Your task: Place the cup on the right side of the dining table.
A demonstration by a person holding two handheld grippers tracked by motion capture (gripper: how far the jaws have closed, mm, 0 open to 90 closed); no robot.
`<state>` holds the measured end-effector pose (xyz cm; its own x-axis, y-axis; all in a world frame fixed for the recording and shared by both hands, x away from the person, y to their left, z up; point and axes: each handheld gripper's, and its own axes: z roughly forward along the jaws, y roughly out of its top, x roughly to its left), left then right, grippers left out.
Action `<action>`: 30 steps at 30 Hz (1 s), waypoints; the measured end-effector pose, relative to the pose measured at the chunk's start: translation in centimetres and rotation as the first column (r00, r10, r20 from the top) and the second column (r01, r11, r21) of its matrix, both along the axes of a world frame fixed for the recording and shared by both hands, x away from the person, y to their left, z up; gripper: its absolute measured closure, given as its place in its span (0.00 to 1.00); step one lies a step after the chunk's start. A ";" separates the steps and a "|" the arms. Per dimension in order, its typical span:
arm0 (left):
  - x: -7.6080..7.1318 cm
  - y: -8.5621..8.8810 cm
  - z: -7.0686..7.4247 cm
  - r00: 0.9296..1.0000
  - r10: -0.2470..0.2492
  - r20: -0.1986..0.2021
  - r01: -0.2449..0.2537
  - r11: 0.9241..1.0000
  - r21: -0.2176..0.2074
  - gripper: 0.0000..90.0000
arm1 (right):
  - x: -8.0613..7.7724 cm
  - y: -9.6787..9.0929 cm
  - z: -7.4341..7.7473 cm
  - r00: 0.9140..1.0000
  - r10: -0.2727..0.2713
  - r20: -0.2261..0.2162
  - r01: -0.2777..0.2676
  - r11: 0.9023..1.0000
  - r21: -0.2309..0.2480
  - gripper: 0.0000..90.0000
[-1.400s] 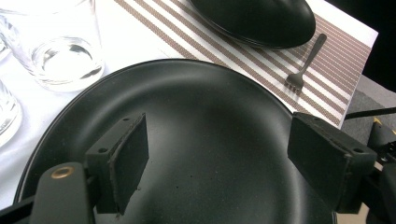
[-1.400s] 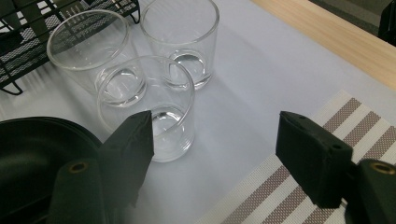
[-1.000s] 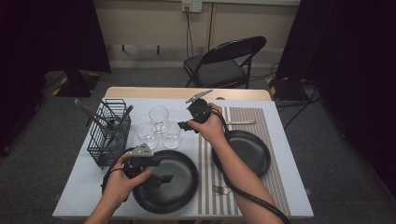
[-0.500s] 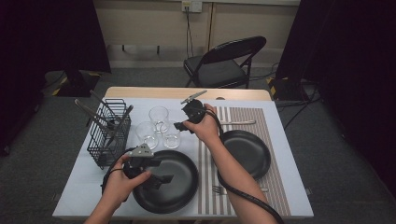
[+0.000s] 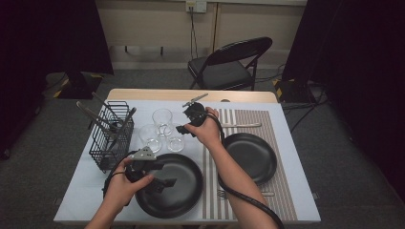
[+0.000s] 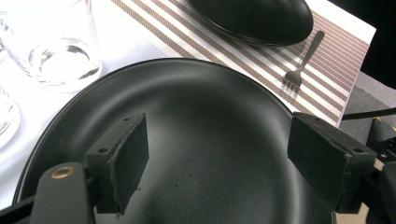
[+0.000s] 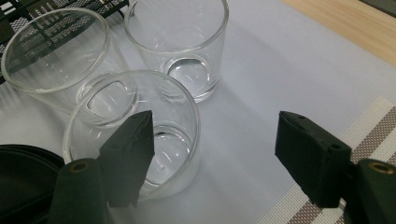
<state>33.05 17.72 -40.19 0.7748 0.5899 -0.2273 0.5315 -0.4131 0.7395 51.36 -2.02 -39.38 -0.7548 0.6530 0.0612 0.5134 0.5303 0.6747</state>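
Hovering w/ jaws spread wide and nothing between the pads, the right gripper (image 5: 184, 125) sits just above and to the mat side of the nearest glass (image 7: 135, 135). From its own camera the left pad overlaps that glass's rim, while the right pad hangs over bare white cloth — so the glass lies off to the left of the jaw gap, not centred in it. My read: the coming move turns on that offset. A short slide toward the glass would put its wall, or the whole tumbler, between the pads.

All three tumblers stand upright, long axis vertical. The nearest one sits close against the second glass (image 7: 63, 60) — can't tell if they touch. The third glass (image 7: 180, 42) stands a little apart behind.

Right hand (image 5: 206, 130) is clearly the nearer one, forearm reaching diagonally over the striped mat (image 5: 248, 119), gripper angled down and toward the wire basket (image 5: 112, 138).

Left gripper (image 5: 160, 183) — jaws also well apart, empty — hangs low over the big black plate (image 6: 210, 116), well away from the glasses. Smaller black plate (image 5: 250, 155) and fork (image 6: 301, 67) lie on the mat.
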 end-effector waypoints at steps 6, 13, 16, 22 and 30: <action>0.0 0.0 -0.1 1.000 -0.003 -0.003 0.003 1.000 0.005 0.23 | 0.3 0.2 -0.8 1.000 -0.004 -0.009 0.004 1.000 0.001 0.32; 0.0 0.0 -0.1 1.000 0.002 -0.007 -0.002 1.000 0.002 0.23 | 0.6 0.3 -1.5 1.000 -0.011 -0.018 0.011 1.000 0.000 0.33; 0.0 0.0 -0.2 1.000 -0.003 -0.008 0.003 1.000 0.006 0.23 | 0.6 0.4 -1.7 1.000 -0.008 -0.022 0.008 1.000 0.002 0.34; 0.0 0.1 -0.2 1.000 -0.003 -0.008 0.003 1.000 0.005 0.23 | 0.7 0.7 -2.1 1.000 -0.005 -0.029 0.005 1.000 0.000 0.36; 0.0 0.1 -0.2 1.000 0.001 -0.007 -0.001 1.000 0.002 0.23 | 0.7 1.0 -2.4 0.999 -0.001 -0.038 0.000 1.000 -0.005 0.47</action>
